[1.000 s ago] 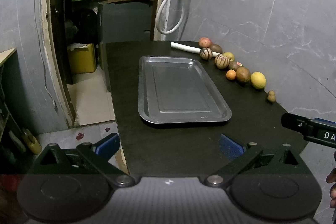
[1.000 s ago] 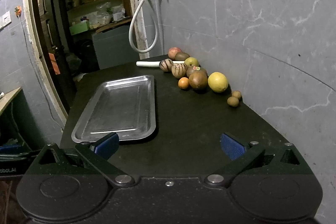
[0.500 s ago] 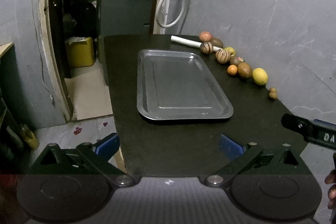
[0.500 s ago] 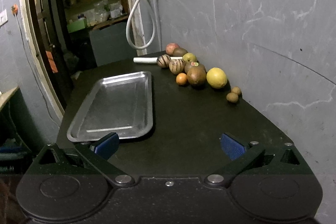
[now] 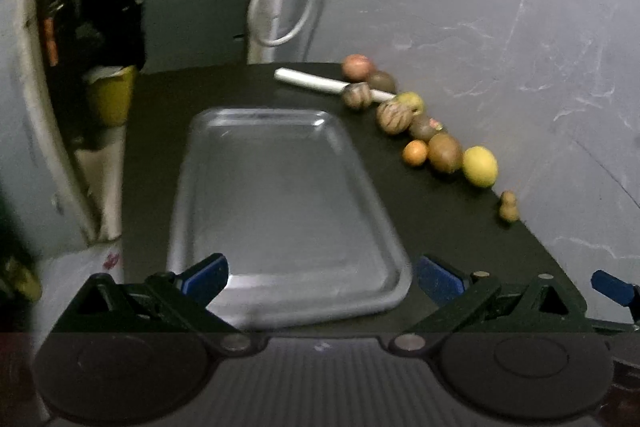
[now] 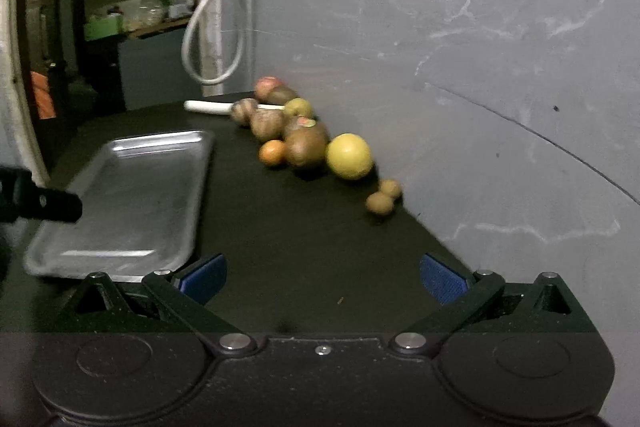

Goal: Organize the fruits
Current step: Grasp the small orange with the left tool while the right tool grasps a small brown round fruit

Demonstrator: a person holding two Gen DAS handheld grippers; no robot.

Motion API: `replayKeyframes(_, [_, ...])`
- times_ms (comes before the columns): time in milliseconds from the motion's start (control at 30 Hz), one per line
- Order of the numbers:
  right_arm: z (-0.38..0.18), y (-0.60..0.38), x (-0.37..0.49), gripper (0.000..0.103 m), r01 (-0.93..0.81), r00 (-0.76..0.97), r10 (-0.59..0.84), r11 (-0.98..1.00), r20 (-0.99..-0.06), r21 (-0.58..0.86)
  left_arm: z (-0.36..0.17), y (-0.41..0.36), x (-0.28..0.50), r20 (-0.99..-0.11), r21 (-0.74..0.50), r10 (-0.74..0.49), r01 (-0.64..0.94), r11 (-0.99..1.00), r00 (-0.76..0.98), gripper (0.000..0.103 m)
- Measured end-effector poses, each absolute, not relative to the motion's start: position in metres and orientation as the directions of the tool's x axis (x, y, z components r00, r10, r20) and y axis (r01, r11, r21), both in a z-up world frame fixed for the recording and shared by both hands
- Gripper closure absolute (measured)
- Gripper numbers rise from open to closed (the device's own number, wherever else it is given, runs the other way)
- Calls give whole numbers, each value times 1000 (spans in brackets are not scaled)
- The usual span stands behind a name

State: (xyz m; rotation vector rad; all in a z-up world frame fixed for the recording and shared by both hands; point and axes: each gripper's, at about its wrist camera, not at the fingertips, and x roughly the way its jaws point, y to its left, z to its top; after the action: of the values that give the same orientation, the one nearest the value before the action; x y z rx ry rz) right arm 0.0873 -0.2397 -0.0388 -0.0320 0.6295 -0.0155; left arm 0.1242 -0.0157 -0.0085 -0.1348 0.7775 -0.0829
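An empty metal tray [image 5: 280, 195] lies on the black table [image 5: 440, 227]; it also shows in the right wrist view [image 6: 132, 195]. A row of fruits runs along the wall: a yellow lemon [image 6: 349, 155], a brown fruit [image 6: 306, 147], a small orange [image 6: 272, 153], two small brown kiwis [image 6: 382, 197], striped fruits [image 6: 266, 123] and a red apple [image 6: 268, 85]. The lemon [image 5: 480, 166] and orange [image 5: 415, 152] show in the left wrist view too. My left gripper [image 5: 322, 275] is open over the tray's near end. My right gripper [image 6: 323, 273] is open and empty above bare table.
A white tube [image 5: 304, 79] lies at the table's far end. A grey marble wall [image 6: 500, 67] borders the table's right side. A white hose [image 6: 208, 39] hangs at the back. The table's left edge drops to the floor by a yellow bin [image 5: 108, 95].
Both grippers have moved forward over the table. The left one now reaches over the tray's near end, and the fruits look larger in the right wrist view.
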Motion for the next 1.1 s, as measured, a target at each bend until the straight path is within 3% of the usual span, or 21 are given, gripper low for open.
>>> replayKeyframes(367, [-77,-274,177,2,44,768,-48,999,-639,-22,-29,-98,251,-722,-78,-197,205,976,663,1])
replayKeyframes(767, [-96,-284,209,21,47,743,-38,999,-668,-4,-64,-140,317,-746,-16,-221,315,949,628,2])
replayKeyframes(1100, [-102,-284,225,48,66,732,-34,998,-680,21,-72,-133,334,-761,10,-225,359,933,609,11])
